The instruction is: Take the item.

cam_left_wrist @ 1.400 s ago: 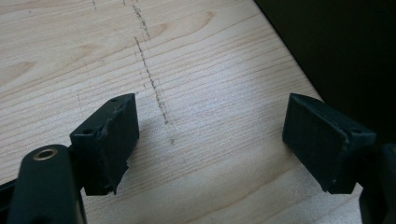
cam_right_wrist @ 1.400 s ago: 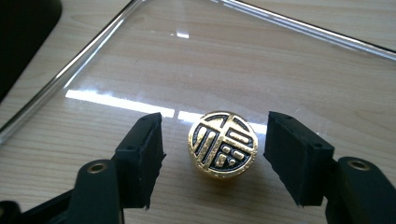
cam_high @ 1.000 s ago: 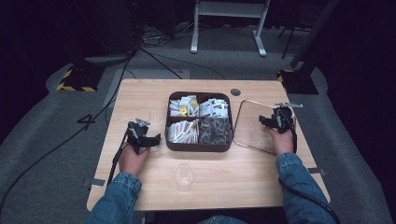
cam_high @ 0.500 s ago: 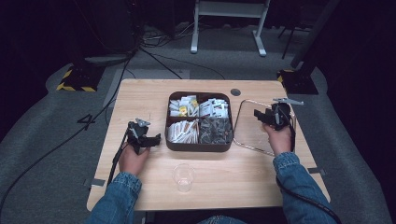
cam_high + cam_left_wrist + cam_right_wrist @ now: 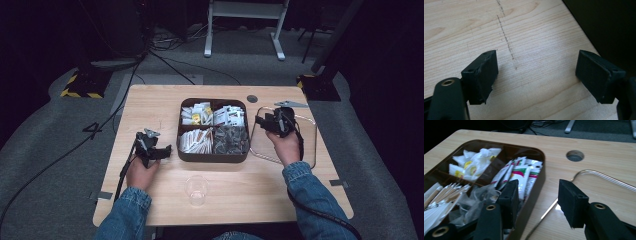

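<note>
One tray [image 5: 181,131], one cup [image 5: 196,189], one lid [image 5: 310,150]

Clear lid [image 5: 306,150] lies flat — just beside the brown tray [image 5: 212,156].

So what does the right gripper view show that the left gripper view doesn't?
Right gripper view alone: the brown compartmented tray of sachets, the clear lid's rim lying flat on the table, a round cable hole, and the right tool, jaws apart with nothing between them. Left gripper view alone: the left tool, jaws wide, and a faint dotted line. Both share the light wooden table.
</note>
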Available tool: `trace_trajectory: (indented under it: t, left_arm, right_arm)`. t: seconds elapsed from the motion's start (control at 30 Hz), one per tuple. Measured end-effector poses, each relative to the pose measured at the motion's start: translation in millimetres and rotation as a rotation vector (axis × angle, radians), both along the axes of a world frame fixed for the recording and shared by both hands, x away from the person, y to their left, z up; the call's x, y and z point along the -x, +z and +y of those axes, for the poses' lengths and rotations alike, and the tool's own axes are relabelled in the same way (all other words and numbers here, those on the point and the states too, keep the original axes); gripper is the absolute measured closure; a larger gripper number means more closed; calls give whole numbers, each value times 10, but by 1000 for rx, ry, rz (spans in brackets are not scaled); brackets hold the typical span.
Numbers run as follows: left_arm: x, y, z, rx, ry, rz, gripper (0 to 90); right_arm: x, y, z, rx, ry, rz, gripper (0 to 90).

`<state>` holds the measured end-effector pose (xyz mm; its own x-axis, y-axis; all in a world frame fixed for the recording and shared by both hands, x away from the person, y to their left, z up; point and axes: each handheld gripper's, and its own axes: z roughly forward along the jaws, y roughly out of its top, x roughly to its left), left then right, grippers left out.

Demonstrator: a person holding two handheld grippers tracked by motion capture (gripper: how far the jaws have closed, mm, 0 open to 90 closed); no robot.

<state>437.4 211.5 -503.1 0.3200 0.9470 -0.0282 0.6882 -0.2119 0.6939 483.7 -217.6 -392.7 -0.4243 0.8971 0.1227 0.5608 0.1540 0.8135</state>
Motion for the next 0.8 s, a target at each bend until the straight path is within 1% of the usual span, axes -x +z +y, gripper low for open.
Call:
trace_trajectory:
  t: [0.03,0.07,0.1,0.2,0.23,0.27,0.3,0.33,0.43,0.5,0.57,0.67,0.7,0.73,0.8]
  left_arm:
    - [2,0,4,-1,-1,-2,189]
    - [5,0,7,2,-2,0,189]
    - [5,-1,5,1,-1,0,188]
    - [4,-1,5,1,0,0,186]
    - [3,-1,5,1,1,0,186]
    - [0,-1,6,-1,0,-3,185]
    - [-1,-1,6,0,0,-1,182]
    - [-2,-1,5,1,0,-1,182]
    - [-4,-1,5,1,1,0,180]
    - [-4,-1,5,1,1,0,180]
    - [-5,-1,5,0,1,0,180]
    - [-6,-1,6,1,0,0,179]
    - [-7,-1,6,0,0,0,179]
    - [-7,-2,5,1,0,0,179]
    - [-7,-1,6,0,-1,0,179]
  right_arm:
    - [0,0,0,0,0,0,499]
    - [-1,1,33,7,12,0,491]
    - [-3,-4,126,13,41,4,487]
    - [10,-14,260,18,75,16,484]
    - [10,-14,260,18,75,16,484]
    - [19,-18,304,22,90,15,490]
    - [43,-31,397,36,123,14,501]
    - [43,-31,397,36,123,14,501]
    - [84,-56,505,49,160,23,528]
    - [97,-89,576,64,192,41,548]
    - [101,-119,625,74,211,53,556]
    - [104,-159,684,69,221,69,559]
    - [95,-192,727,66,230,88,557]
    - [95,-192,727,66,230,88,557]
    - [82,-228,768,65,246,113,553]
